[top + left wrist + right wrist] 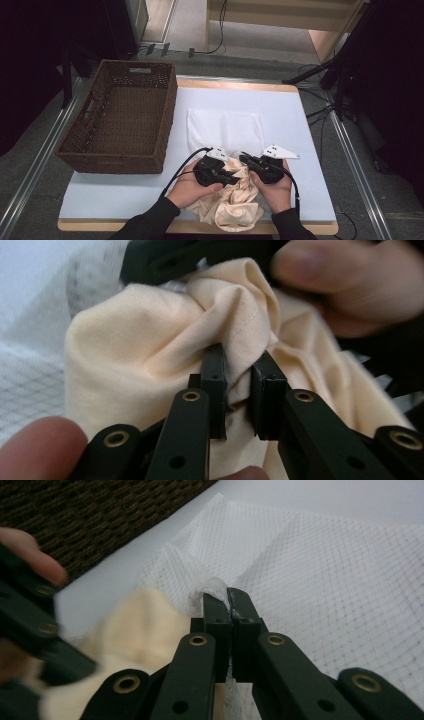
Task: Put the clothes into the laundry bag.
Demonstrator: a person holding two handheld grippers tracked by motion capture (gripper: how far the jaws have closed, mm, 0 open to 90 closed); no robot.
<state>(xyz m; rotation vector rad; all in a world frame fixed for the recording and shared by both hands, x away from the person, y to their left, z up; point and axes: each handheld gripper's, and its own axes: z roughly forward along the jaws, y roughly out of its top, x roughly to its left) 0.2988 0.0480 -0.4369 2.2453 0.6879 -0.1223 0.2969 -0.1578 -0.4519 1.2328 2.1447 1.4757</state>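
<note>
White table (125, 195), wicker basket (120, 117) at its left: I'm stuffing the cream cloth (235, 200) into the mesh bag (225, 127).

The cloth lies bunched at the table's near edge, just in front of the bag, well right of the basket. My left gripper (239, 390) is pinched on a fold of cloth; my right gripper (227, 611) is clamped tight on the bag's rim, beside the cloth. I judge the step is feeding cloth into the bag's mouth. Next I'd need to hold the rim up and push the fold inside.
</note>
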